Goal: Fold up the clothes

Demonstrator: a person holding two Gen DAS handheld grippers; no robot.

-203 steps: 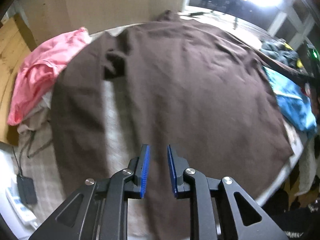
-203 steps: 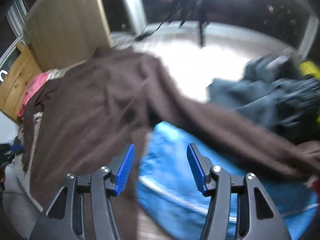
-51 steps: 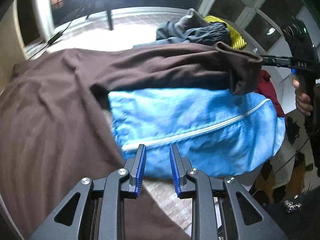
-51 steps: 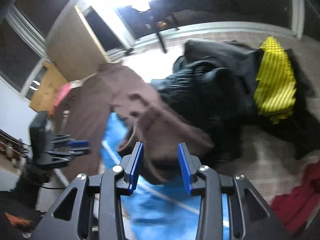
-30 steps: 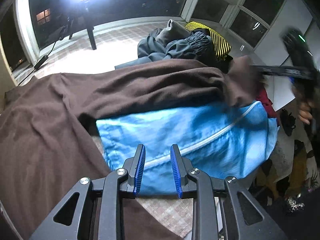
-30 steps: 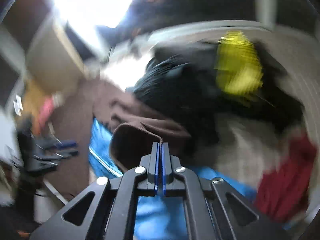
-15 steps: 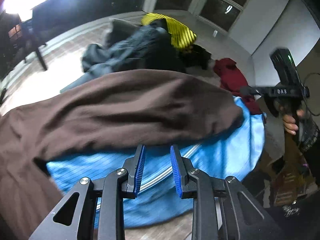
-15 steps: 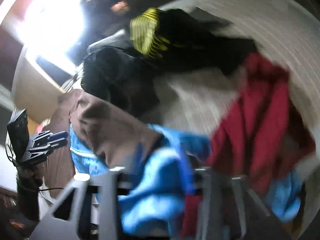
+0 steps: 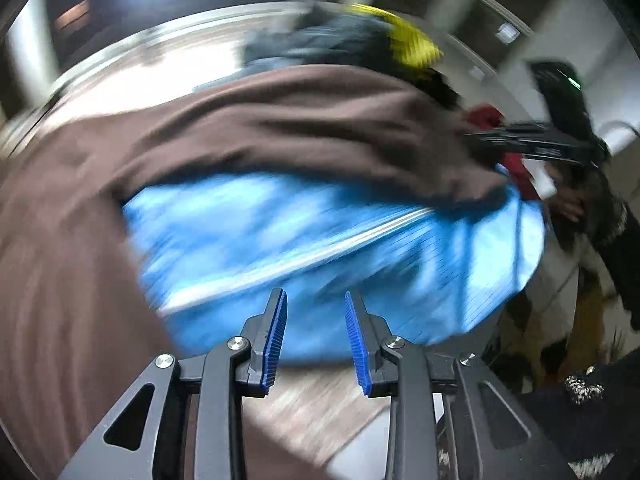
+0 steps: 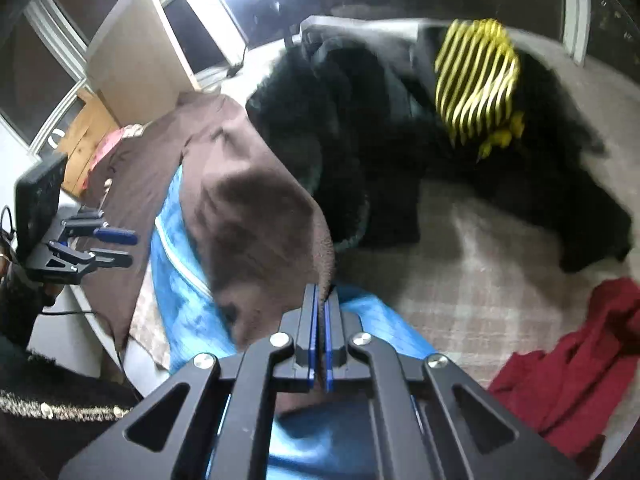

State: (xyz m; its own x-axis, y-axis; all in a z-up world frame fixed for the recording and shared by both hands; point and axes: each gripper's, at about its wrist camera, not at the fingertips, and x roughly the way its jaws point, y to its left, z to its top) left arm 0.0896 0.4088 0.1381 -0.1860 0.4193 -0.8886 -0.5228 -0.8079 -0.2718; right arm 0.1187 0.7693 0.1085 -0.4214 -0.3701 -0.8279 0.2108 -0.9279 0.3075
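The brown fleece garment (image 10: 248,208) has a sleeve end pinched between the closed right gripper (image 10: 321,300), lifted over the bright blue garment (image 9: 320,240). The left gripper (image 9: 316,332) hovers empty, fingers apart. The brown body lies spread flat on the bed beyond, so folding looks partway, the sleeve not yet laid across.

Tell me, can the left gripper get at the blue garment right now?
Probably yes. The left gripper is open and empty, and the blue garment lies uncovered just ahead; the brown sleeve covers only its far edge.

The brown shirt (image 10: 224,200) lies spread over the bed with one sleeve (image 9: 304,136) stretched across a blue garment (image 9: 328,236), its end apparently pinched and lifted off the bedding, though blur hides the cuff.
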